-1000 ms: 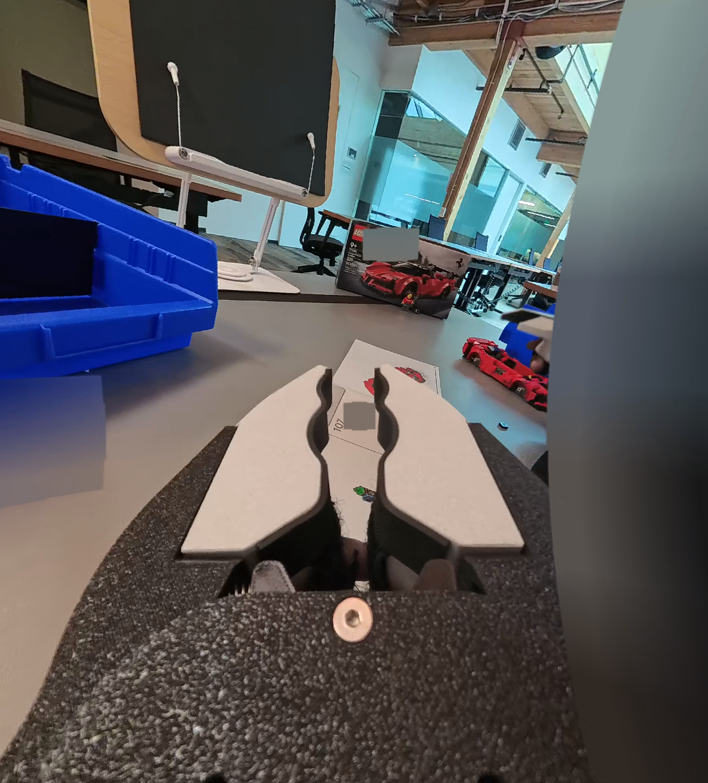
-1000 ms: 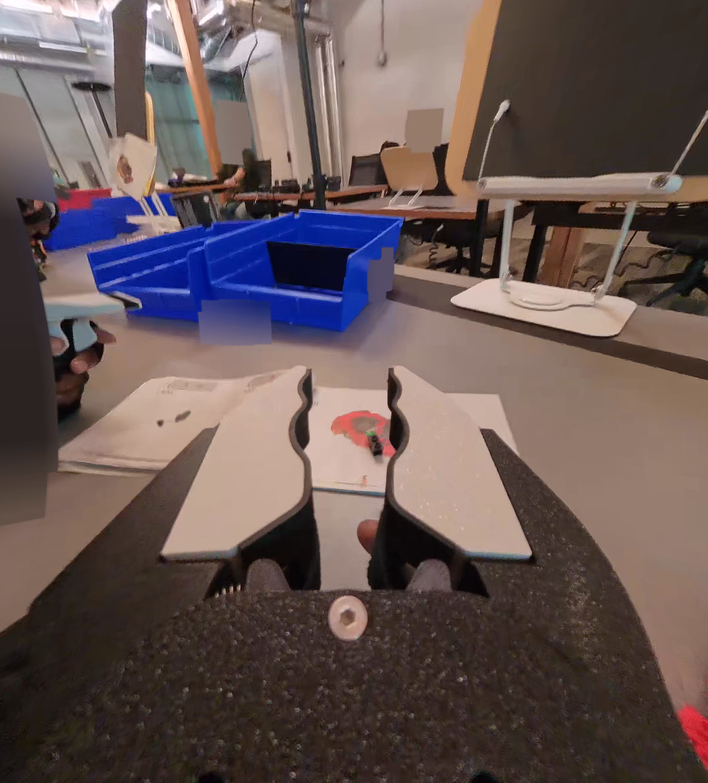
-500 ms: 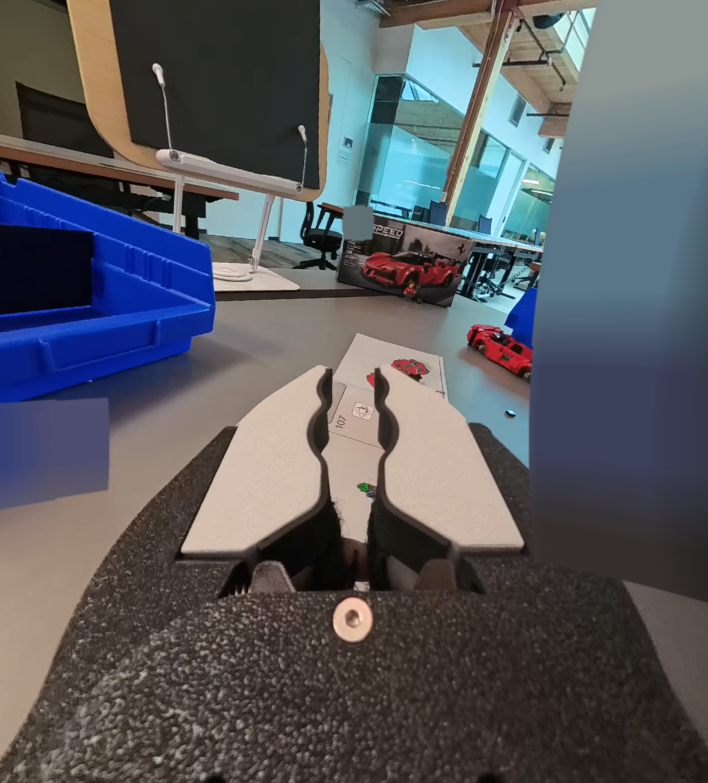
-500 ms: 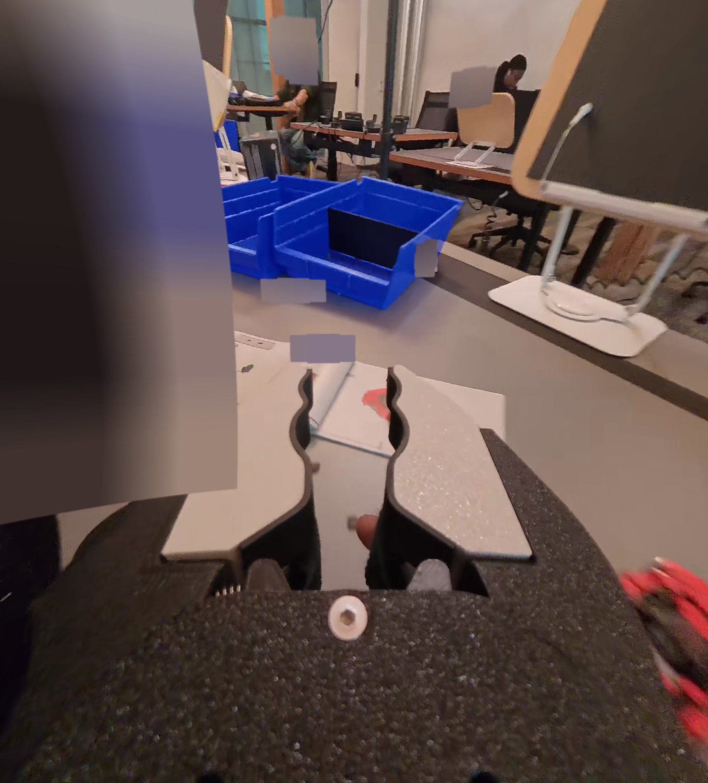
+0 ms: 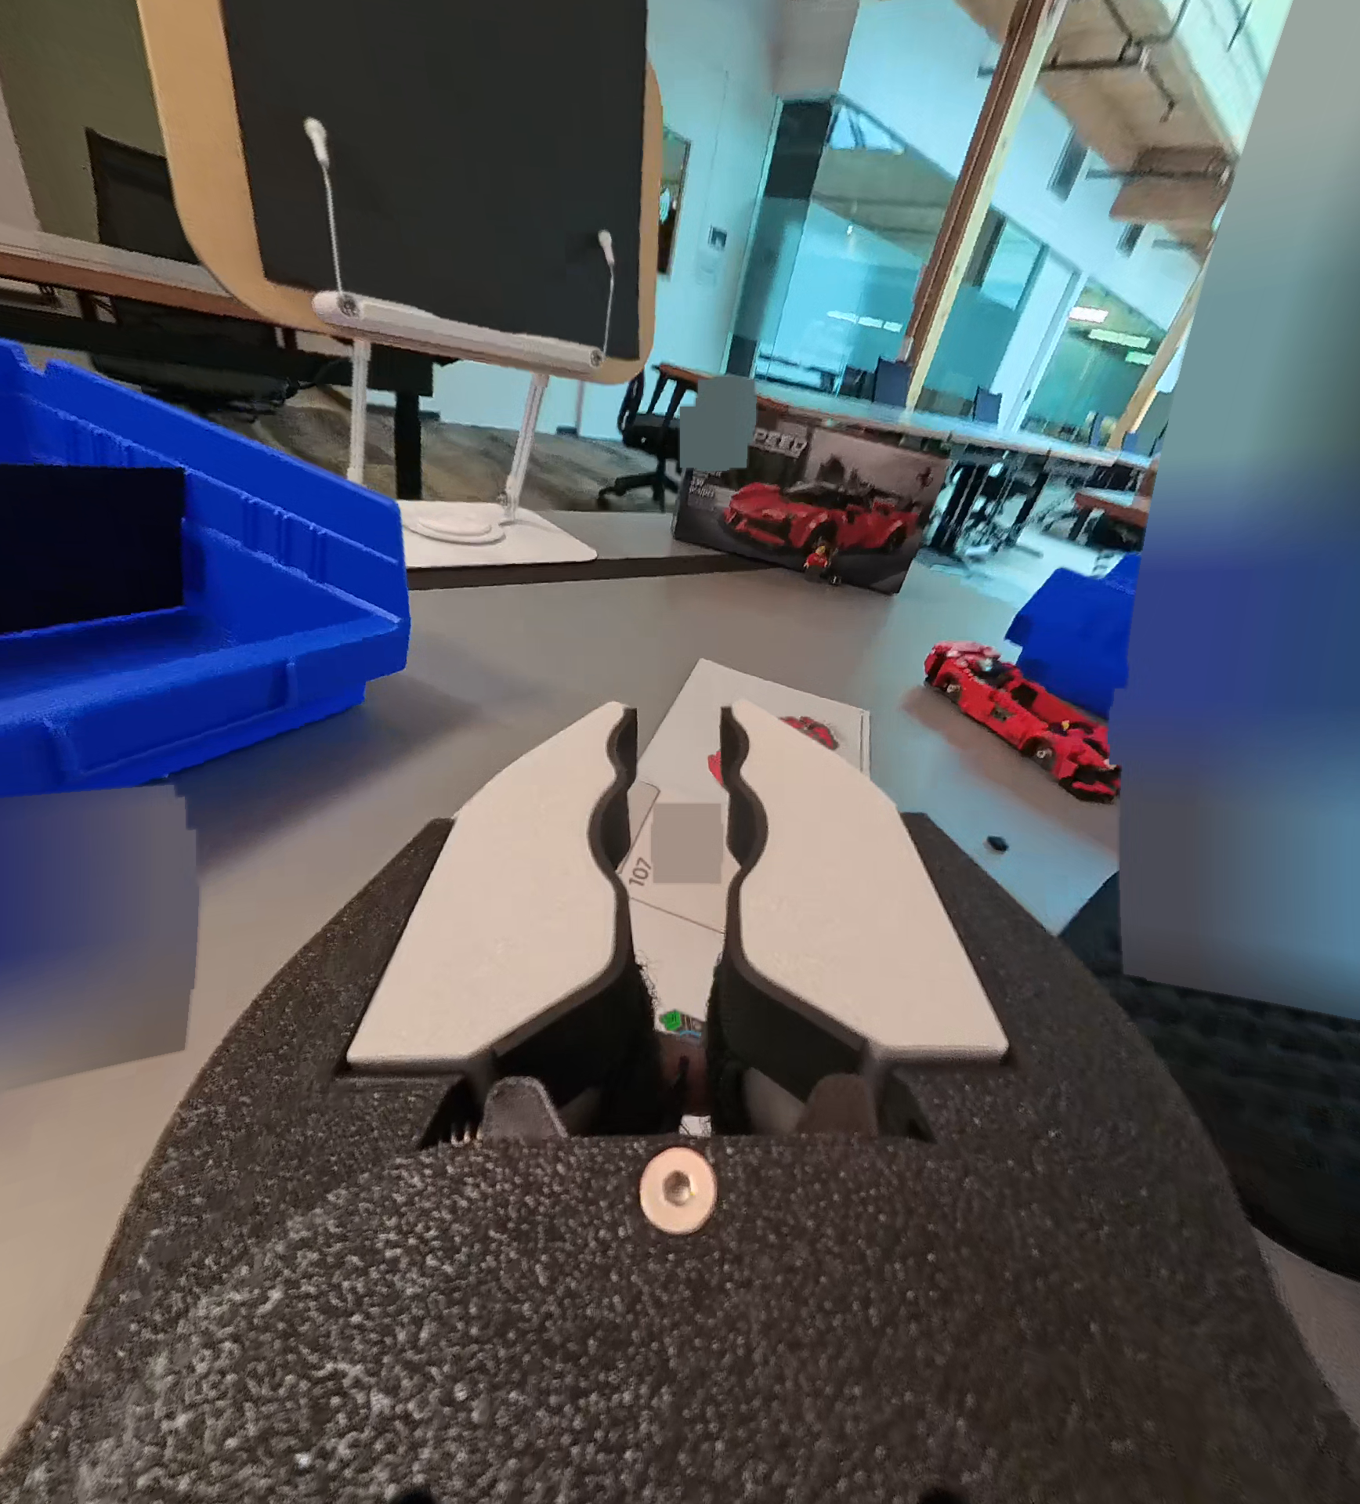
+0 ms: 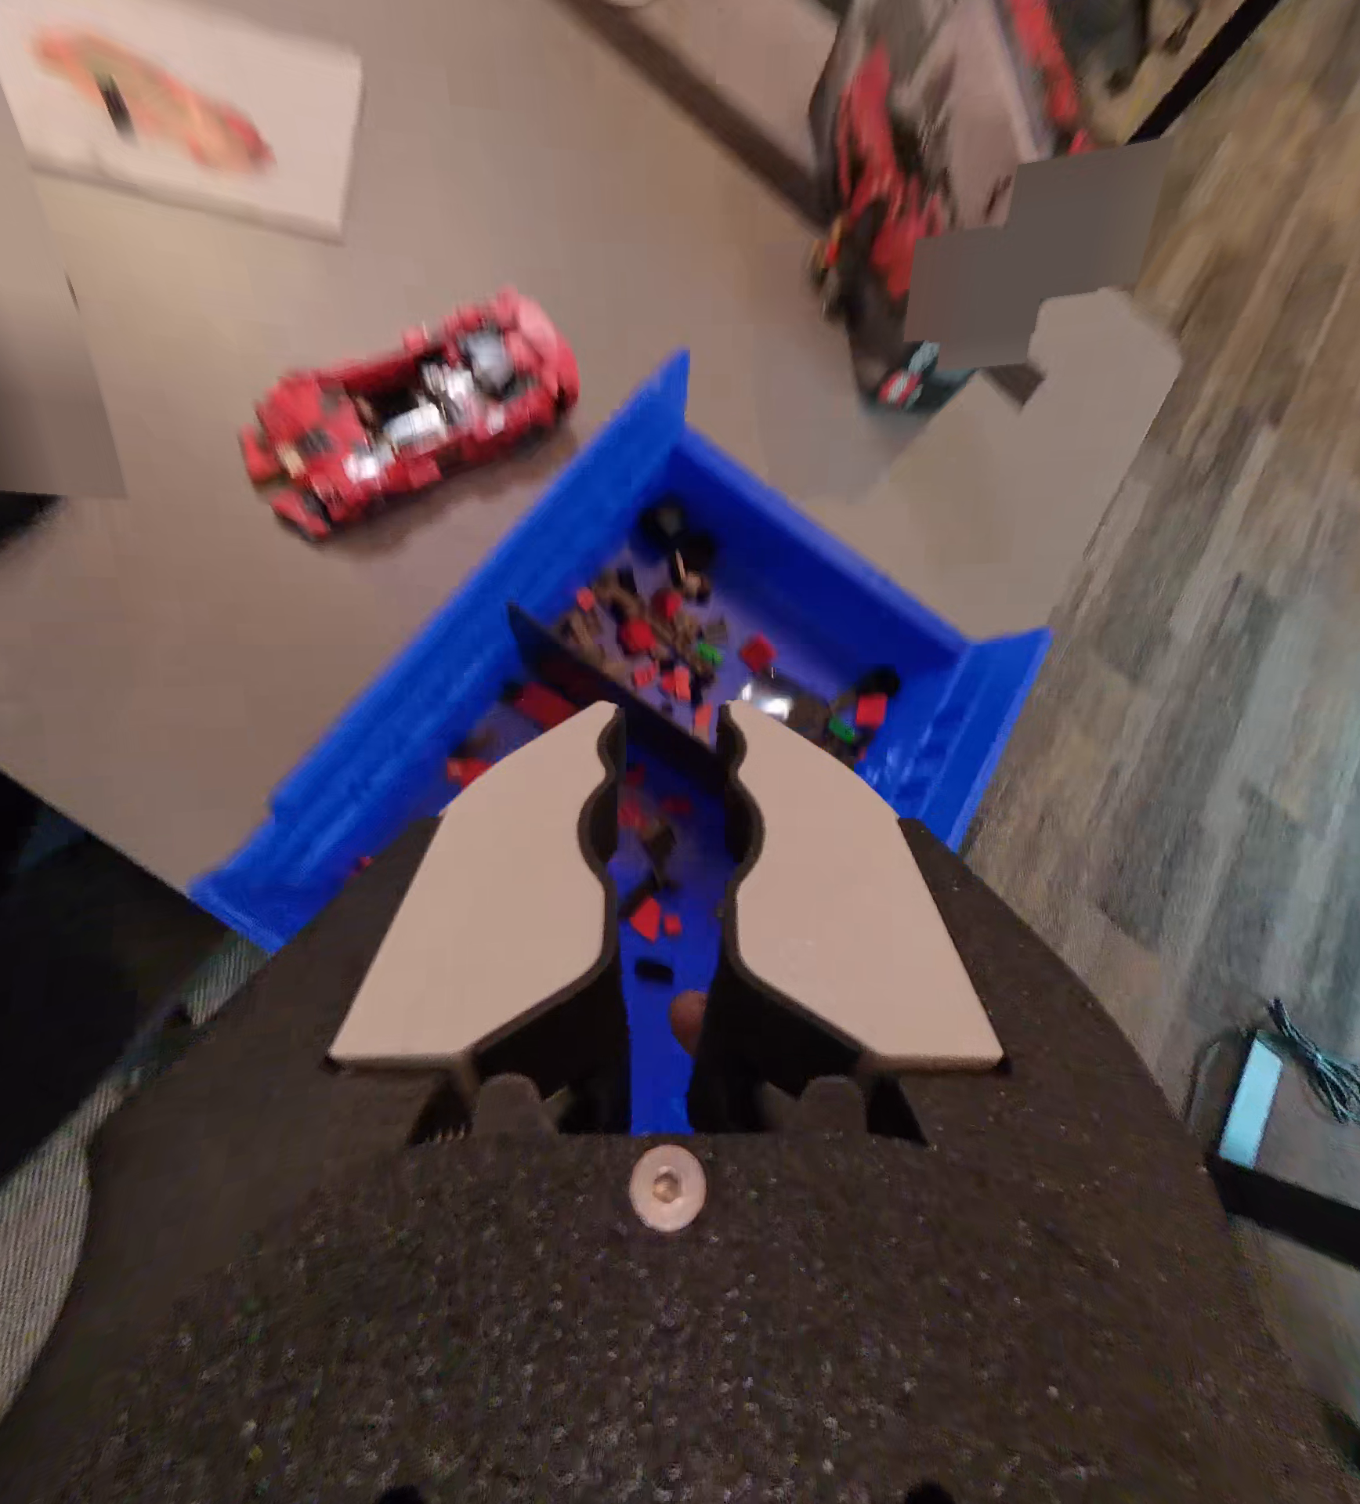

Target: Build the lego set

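While the right gripper hangs jaws apart and empty over the blue bin of loose bricks (light, hard, slick), pinch flat sides; left gripper likewise apart, empty.

Grey-fingered, black-bodied hand-held gripper, silver screw

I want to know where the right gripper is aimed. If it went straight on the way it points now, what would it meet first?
Most likely the blue bin of loose bricks: the right gripper points down into it, jaws open and empty, roughly at its black divider. The view is blurred, so depth is unclear.
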